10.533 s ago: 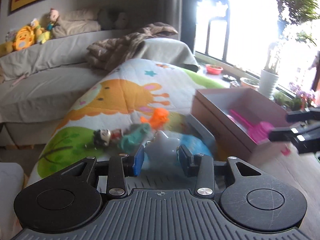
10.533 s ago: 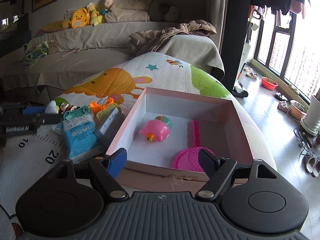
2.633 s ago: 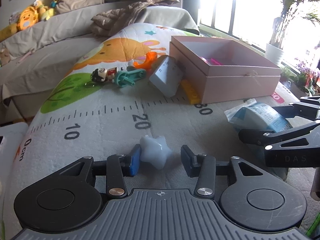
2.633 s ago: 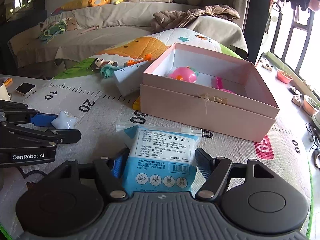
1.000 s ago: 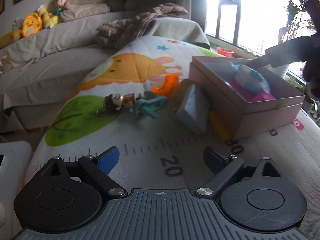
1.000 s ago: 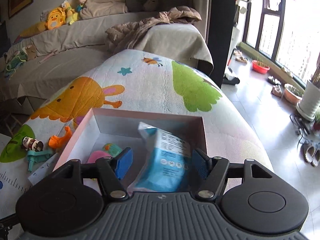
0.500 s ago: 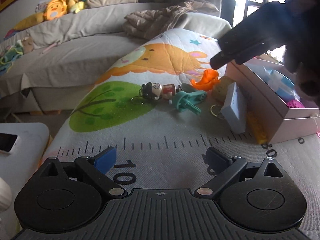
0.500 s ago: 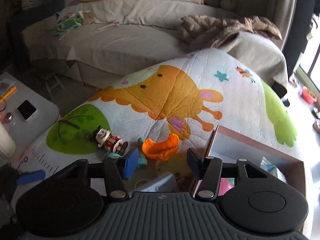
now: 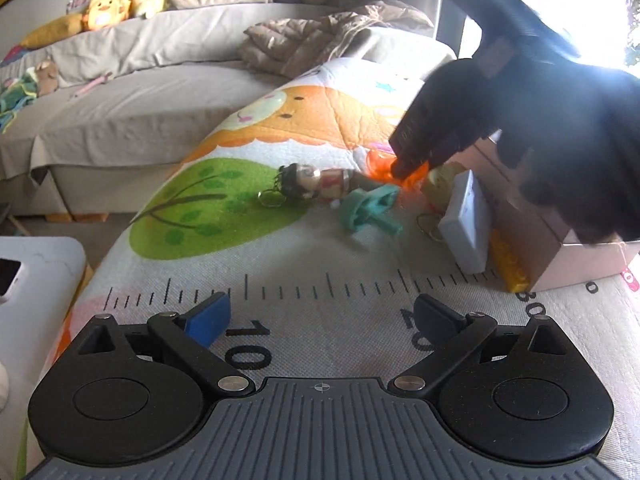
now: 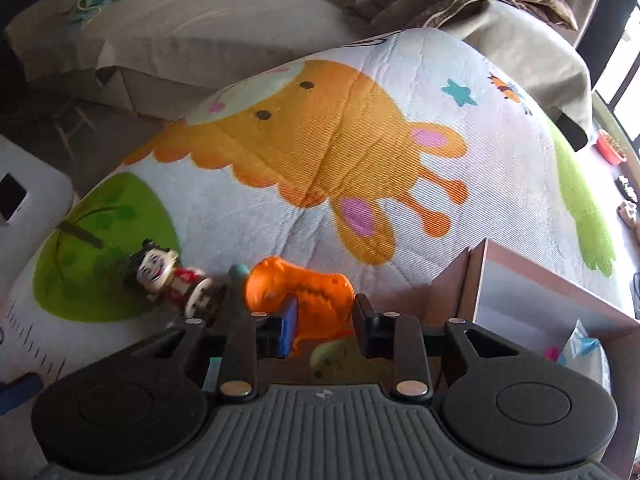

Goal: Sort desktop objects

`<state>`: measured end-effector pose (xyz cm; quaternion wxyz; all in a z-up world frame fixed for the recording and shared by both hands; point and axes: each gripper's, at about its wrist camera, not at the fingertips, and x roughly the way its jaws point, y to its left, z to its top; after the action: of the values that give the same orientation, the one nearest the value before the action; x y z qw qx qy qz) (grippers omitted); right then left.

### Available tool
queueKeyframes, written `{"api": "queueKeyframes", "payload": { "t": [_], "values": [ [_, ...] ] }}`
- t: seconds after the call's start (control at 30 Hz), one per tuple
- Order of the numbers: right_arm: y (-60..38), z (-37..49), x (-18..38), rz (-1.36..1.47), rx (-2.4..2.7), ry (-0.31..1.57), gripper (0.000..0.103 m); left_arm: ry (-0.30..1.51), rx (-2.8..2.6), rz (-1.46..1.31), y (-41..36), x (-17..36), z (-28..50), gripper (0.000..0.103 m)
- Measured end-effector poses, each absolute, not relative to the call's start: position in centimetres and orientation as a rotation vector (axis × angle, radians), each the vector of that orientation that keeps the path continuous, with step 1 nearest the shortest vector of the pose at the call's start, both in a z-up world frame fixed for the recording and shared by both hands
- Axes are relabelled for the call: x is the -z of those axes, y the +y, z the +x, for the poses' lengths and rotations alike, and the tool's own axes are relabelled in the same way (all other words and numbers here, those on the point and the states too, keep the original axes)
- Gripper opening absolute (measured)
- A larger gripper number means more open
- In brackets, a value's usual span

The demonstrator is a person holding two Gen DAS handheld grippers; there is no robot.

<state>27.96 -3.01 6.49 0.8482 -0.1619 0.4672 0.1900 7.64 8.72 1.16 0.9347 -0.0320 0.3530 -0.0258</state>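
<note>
My right gripper (image 10: pixel 326 320) is shut on an orange toy (image 10: pixel 304 292) that lies on the printed mat beside the pink box (image 10: pixel 520 280). In the left wrist view the right gripper (image 9: pixel 412 156) comes down as a dark shape onto the orange toy (image 9: pixel 378 166). A doll keychain (image 9: pixel 308 180) and a teal toy (image 9: pixel 368 208) lie just left of it. A grey-white box (image 9: pixel 466 224) and a yellow brick (image 9: pixel 510 260) lean against the pink box (image 9: pixel 560 256). My left gripper (image 9: pixel 320 312) hovers open over the ruler print, with nothing between its fingers.
A blue packet (image 10: pixel 580 344) lies inside the pink box. A yellowish round toy (image 10: pixel 336 356) sits under the right gripper. A white stool (image 9: pixel 36 272) with a phone stands at the left. A sofa (image 9: pixel 120 52) with plush toys runs behind the mat.
The right gripper left the blue packet in the box, swung left and down to the orange toy and closed on it. The left gripper stayed open and hardly shifted.
</note>
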Motion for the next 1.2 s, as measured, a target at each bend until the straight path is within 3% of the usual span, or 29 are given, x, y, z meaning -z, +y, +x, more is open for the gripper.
{"api": "queueKeyframes", "payload": {
  "t": [0.13,0.33,0.53,0.87,1.07,1.1,1.13,1.2],
  "values": [
    [-2.5,24.3,-7.5,-0.366,-0.516,0.968,0.029,0.724,0.043,-0.054,8.7,-1.3,7.5,0.101],
    [-3.2,19.6,-7.6,-0.299,-0.664,1.109,0.029,0.742,0.05,-0.028,8.9,-1.3,6.4,0.101],
    [-9.1,15.2,-8.4,-0.232,-0.629,1.067,0.03,0.74,0.059,-0.013,8.3,-1.4,5.6,0.101],
    [-18.3,9.5,-7.2,-0.232,-0.453,0.862,0.058,0.641,0.072,0.01,5.0,-2.9,8.7,0.101],
    [-21.0,8.9,-5.7,-0.172,-0.414,0.868,0.06,0.672,0.039,0.085,3.1,-1.9,12.9,0.083],
    [-21.2,8.8,-5.5,-0.167,-0.412,0.869,0.06,0.676,0.036,0.09,2.9,-1.8,13.2,0.077],
    [-21.4,8.8,-5.4,-0.165,-0.41,0.867,0.06,0.679,0.035,0.095,2.9,-1.7,13.4,0.062],
    [-21.7,8.5,-5.3,-0.172,-0.406,0.851,0.06,0.678,0.034,0.092,3.0,-1.7,13.3,0.061]
  ]
}}
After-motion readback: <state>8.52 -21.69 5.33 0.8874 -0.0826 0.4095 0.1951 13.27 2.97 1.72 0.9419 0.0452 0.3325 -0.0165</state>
